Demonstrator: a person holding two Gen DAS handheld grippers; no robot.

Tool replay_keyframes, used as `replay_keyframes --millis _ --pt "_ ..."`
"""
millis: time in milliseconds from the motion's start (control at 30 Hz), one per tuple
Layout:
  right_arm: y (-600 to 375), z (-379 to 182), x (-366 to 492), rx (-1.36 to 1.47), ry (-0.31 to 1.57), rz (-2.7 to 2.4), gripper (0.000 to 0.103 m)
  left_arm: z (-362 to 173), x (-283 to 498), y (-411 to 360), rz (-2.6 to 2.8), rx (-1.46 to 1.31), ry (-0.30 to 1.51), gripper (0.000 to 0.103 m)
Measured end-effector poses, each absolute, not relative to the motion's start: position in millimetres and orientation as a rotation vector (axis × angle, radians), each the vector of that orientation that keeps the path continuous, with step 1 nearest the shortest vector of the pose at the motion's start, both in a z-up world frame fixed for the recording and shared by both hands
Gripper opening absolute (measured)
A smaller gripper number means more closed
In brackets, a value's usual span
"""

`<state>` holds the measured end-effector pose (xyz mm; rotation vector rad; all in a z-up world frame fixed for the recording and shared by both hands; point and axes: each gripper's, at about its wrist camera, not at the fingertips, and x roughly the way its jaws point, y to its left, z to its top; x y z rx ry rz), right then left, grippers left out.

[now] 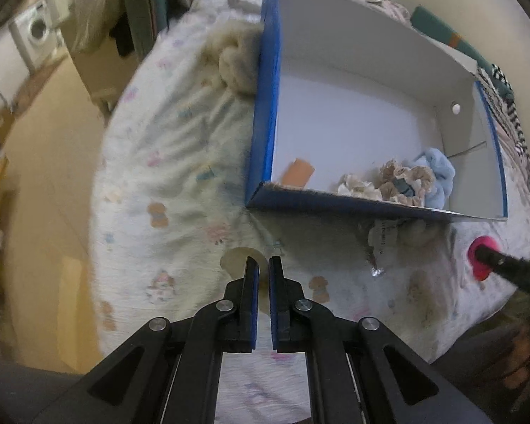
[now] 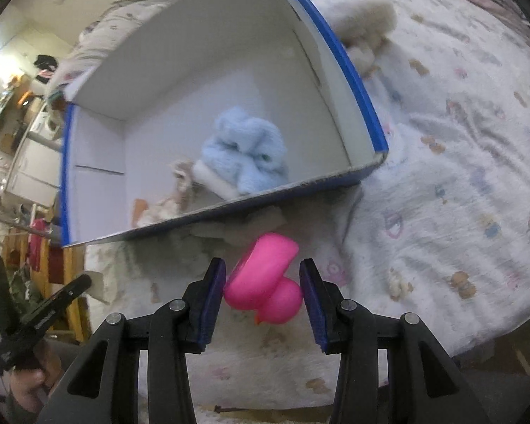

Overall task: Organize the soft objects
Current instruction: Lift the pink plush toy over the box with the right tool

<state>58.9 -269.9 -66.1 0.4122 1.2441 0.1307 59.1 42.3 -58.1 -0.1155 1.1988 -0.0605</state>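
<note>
A: Well, start with the biggest thing: where does the bed (image 2: 459, 162) leave the work?

B: It carries everything. Ahead of both hand-held grippers sits the blue-edged box (image 2: 357, 81), open at the top. Inside it, near its front wall, lie a pale blue fluffy toy (image 2: 247, 152) and a crumpled beige fabric piece (image 1: 399, 180). Beyond the box's far side, a cream plush lump (image 2: 367, 24) rests on the bed, outside the box.

A: And the thing in hand?

B: The pink rubber duck (image 2: 265, 282) sits between the pads of the right hand-held gripper (image 2: 263, 291), just short of the box's front wall. The pads press its sides, so it reads as clamped. It looks light, hollow and squashy, with a smooth skin that could slip or pop out if squeezed hard. A hold across the fat body, as now, seems safer than one on the head.

A: The other side?

B: The left hand-held gripper (image 1: 262, 272) has its jaws together, nothing between them, pointing down at the bed just before the box's near corner.

A: What stays unclear?

B: Both views are blurred. The duck's underside is hidden, and the box's front wall cuts off the lower part of its contents. An orange scrap (image 1: 296, 173) inside cannot be identified.
</note>
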Motion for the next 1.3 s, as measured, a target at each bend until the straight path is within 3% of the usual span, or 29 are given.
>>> replay_keyframes --millis 400,800,1300 --pt "-254 3 66 0.365 1.126 0.253 0.046 3 59 21 -0.102 -0.037 1.053 0.005" --pt "-221 24 121 0.324 1.061 0.287 0.046 26 112 8 -0.128 -0.030 1.028 0.005" --pt "-215 -24 169 0.366 1.080 0.289 0.046 -12 162 -25 -0.173 0.014 1.033 0.005"
